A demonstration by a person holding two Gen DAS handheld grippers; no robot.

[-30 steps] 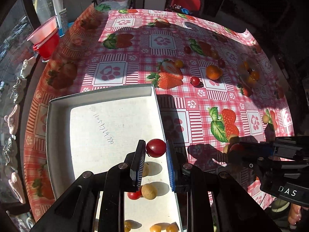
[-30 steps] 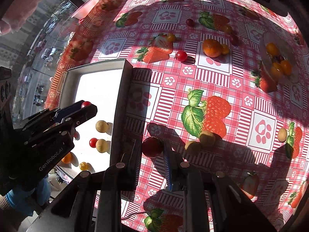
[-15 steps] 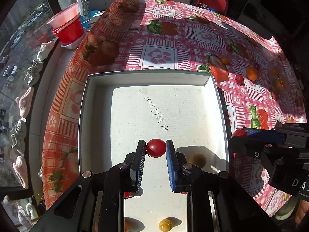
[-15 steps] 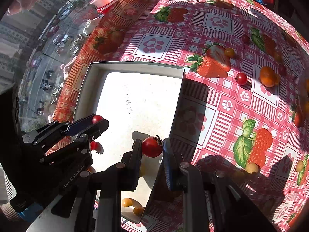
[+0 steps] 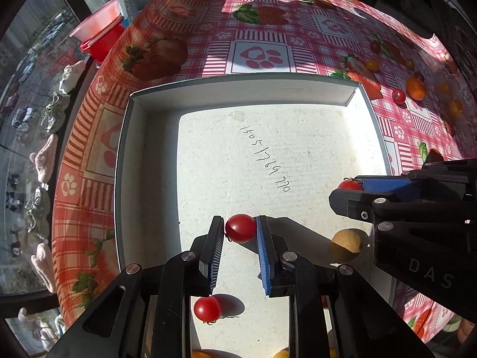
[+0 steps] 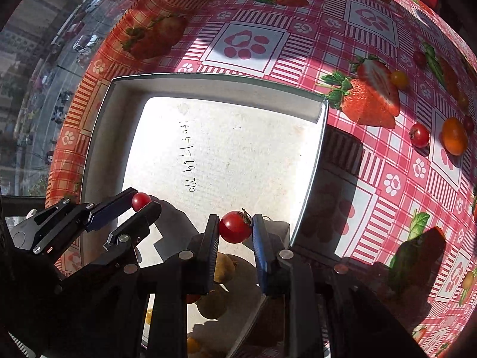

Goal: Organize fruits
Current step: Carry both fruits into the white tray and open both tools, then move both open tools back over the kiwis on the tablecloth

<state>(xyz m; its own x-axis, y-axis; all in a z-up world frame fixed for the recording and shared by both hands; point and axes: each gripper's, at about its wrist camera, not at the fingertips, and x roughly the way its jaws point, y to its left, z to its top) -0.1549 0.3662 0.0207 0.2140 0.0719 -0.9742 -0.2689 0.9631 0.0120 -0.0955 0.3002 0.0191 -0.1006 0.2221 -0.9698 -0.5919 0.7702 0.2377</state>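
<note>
Tray floor (image 5: 208,179) bears handwritten "150517164770"; right tool (image 5: 347,185) reads "DAS".

A tray (image 5: 125,179) sat on the worktop (image 5: 262,18) near its left edge. Over the tray's near half the left gripper (image 5: 240,232) held a cherry tomato (image 5: 240,228) between its fingers; to its right the right gripper (image 6: 235,228) held a second cherry tomato (image 6: 235,227) above the tray's near right corner. On the tray floor lay a loose tomato (image 5: 207,308) below the left gripper and a round fruit (image 5: 345,241) just right of it. Beyond the tray's far right corner, on the worktop, a third tomato (image 6: 419,134) lay just left of an orange fruit (image 6: 453,136). A bowl (image 5: 97,28) stood off the worktop's far left edge.
</note>
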